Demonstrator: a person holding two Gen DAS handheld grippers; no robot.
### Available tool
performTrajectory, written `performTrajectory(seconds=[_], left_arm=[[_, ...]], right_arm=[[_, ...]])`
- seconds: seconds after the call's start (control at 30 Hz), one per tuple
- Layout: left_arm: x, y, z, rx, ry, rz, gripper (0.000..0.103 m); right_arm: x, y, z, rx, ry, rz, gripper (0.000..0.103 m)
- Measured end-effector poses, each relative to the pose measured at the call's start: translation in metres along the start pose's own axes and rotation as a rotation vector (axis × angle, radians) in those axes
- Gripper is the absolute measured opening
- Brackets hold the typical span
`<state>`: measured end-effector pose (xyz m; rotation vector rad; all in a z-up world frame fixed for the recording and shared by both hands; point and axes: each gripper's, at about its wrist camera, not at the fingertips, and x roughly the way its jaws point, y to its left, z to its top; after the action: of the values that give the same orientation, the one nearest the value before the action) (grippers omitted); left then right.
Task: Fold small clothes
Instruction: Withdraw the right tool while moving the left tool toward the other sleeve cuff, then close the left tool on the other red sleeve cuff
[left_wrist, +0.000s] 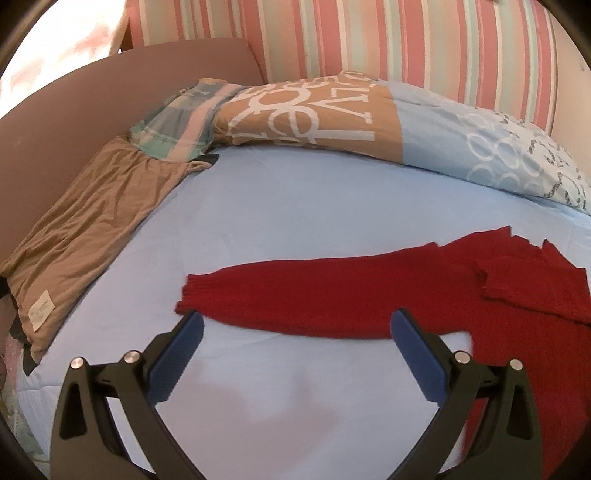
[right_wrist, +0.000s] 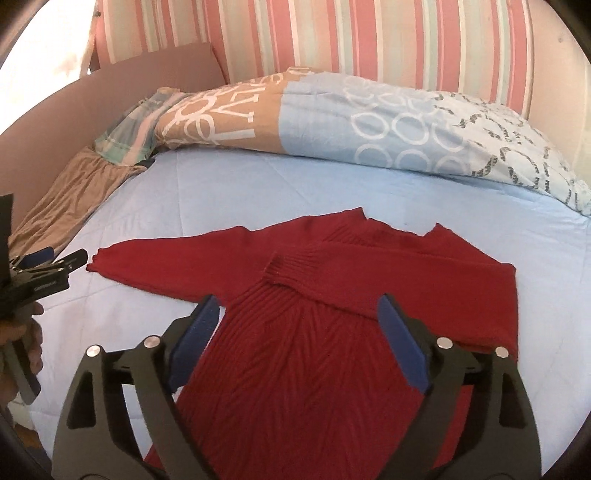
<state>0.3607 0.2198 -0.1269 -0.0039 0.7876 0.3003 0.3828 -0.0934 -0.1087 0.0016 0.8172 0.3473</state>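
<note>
A red knitted sweater (right_wrist: 325, 325) lies flat on the pale blue bedsheet (right_wrist: 221, 184), its body running toward the right wrist camera and its neck edge toward the pillow; one sleeve (right_wrist: 369, 273) is folded across the chest, its ribbed cuff resting near the middle of the garment, while the other sleeve (left_wrist: 317, 295) stretches straight out to the side over the sheet, cuff at the far end. The right gripper (right_wrist: 299, 321) hovers over the sweater's ribbed body with its jaws spread wide, blue pads (right_wrist: 402, 347) on either side of the fabric and nothing between them; whether the tips touch the knit is hard to judge from this angle. The left gripper (left_wrist: 295, 328) is likewise wide apart and empty, poised just in front of the outstretched sleeve, one blue pad (left_wrist: 177, 354) close to the cuff and the other near the sleeve's lower edge; in the right wrist view it shows at the left border, held in a hand (right_wrist: 22, 343), just beside the cuff. At the head of the bed lies a patterned pillow (right_wrist: 369, 122) in tan and light blue with white letters and rings; beside it sit a folded plaid cloth (left_wrist: 177, 125) and a tan folded garment (left_wrist: 96, 229) along the bed's side; a pink striped curtain (left_wrist: 369, 37) hangs behind.
</note>
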Motion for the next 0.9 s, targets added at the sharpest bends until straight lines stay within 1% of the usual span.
performTrajectory(seconds=[0.17, 0.3, 0.43, 0.53, 0.6, 0.67, 0.83, 0.9], left_arm=[[0.007, 0.03, -0.009, 0.004, -0.001, 0.048, 0.101], [0.013, 0.049, -0.015, -0.007, 0.008, 0.057, 0.101], [0.014, 0.054, -0.014, -0.009, -0.001, 0.059, 0.101], [0.021, 0.061, -0.014, -0.027, 0.012, 0.038, 0.101], [0.025, 0.065, -0.014, -0.03, 0.004, 0.025, 0.101], [0.03, 0.076, -0.017, -0.045, -0.009, 0.001, 0.101], [0.055, 0.108, -0.021, -0.098, 0.014, -0.013, 0.101], [0.065, 0.117, -0.023, -0.105, 0.018, -0.021, 0.101]], right_arm=[[-0.011, 0.003, -0.004, -0.004, -0.013, 0.004, 0.09], [-0.011, 0.003, -0.005, -0.002, -0.011, 0.0, 0.09], [-0.008, 0.005, -0.005, -0.003, -0.007, -0.001, 0.09], [-0.004, 0.003, -0.009, 0.009, 0.004, 0.011, 0.09], [-0.001, 0.003, -0.012, 0.01, 0.01, 0.009, 0.09], [0.003, 0.002, -0.015, 0.007, 0.017, 0.009, 0.09], [0.016, 0.001, -0.02, 0.015, 0.021, 0.011, 0.09], [0.021, 0.0, -0.02, 0.023, 0.022, 0.018, 0.09]])
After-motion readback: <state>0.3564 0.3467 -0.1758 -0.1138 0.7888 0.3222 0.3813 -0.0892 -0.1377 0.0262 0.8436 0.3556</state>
